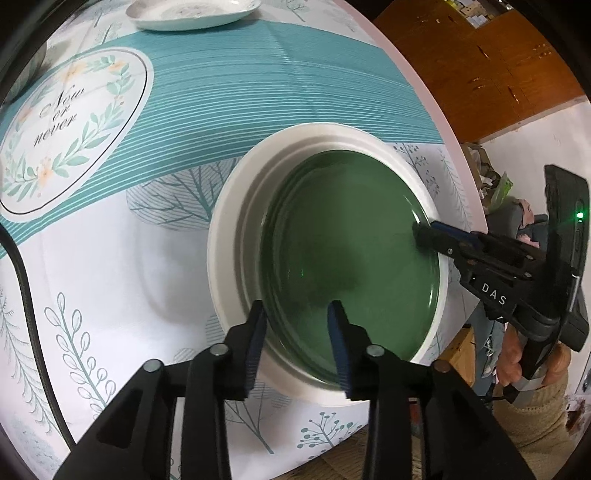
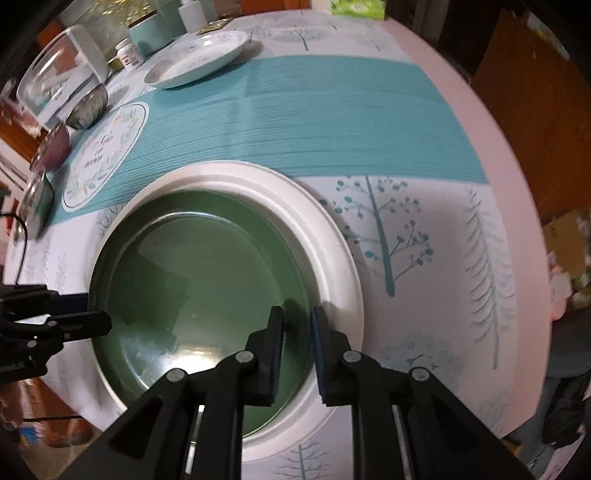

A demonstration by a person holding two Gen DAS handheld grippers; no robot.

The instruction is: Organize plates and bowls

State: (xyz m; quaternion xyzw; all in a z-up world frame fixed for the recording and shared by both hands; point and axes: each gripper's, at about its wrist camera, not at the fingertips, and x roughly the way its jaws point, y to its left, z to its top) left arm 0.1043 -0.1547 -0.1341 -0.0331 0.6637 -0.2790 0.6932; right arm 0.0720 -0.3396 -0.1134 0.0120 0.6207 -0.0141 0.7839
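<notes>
A green plate lies nested inside a larger white plate on the patterned tablecloth. My left gripper stands open over the green plate's near rim, one finger on each side of it and neither pad pressing. Seen from the right wrist, it reaches in from the left. My right gripper is open by a narrow gap, straddling the green plate's rim on the opposite side. In the left wrist view the right gripper has its tips at that rim.
A white patterned dish sits at the far side. A glass bowl, small bowls, a jar and a green box line the back left. A black cable runs on the left. The table's edge curves right.
</notes>
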